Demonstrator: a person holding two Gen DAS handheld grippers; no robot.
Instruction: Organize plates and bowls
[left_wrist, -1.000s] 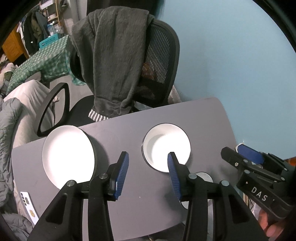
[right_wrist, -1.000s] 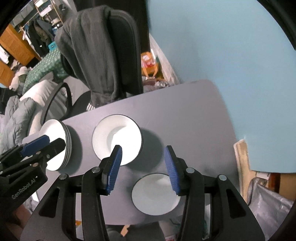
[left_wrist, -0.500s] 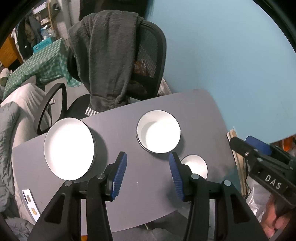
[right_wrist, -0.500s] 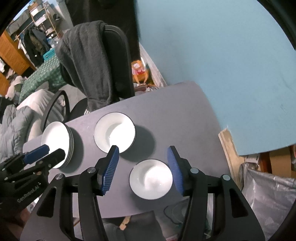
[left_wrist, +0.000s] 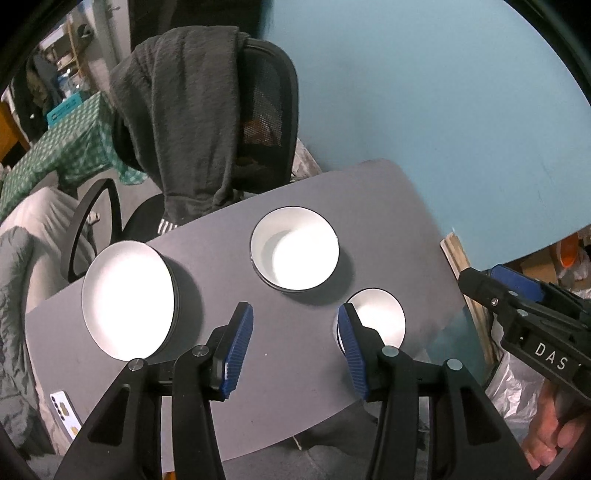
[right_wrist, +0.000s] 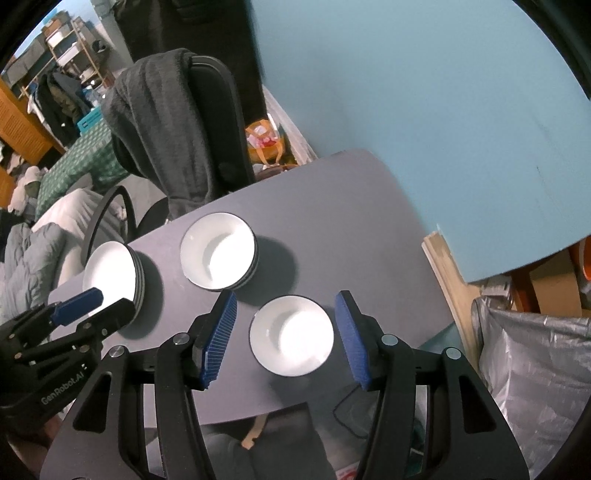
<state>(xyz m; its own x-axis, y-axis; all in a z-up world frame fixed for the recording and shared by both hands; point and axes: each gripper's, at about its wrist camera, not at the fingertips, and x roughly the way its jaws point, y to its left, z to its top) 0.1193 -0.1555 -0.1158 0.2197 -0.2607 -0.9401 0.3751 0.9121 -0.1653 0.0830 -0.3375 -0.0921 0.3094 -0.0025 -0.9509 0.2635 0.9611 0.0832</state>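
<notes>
**Both grippers empty above a desk of sorted dishes**

Nearest the cameras, the right gripper hangs steeply over the desk with its blue fingers spread about halfway and nothing between them. The small bowl shows in the gap, but it sits on the desk well below the pads, which do not touch it. The left gripper is likewise half open and empty, aimed at bare desk; from its view the same small bowl peeks out just behind its right-hand finger.

That is the relation that matters: the small bowl lies straight under the right gripper and off to the side of the left, so the right hand is the nearer one for any further move on it. Being round, it has no long axis to line up with.

Farther back, the stack of bowls stands toward the middle of the desk, apart from the small bowl. The stack of plates sits at the left edge, nearer the left gripper.

Beyond the desk, an office chair draped with a dark garment faces a blue wall.
</notes>
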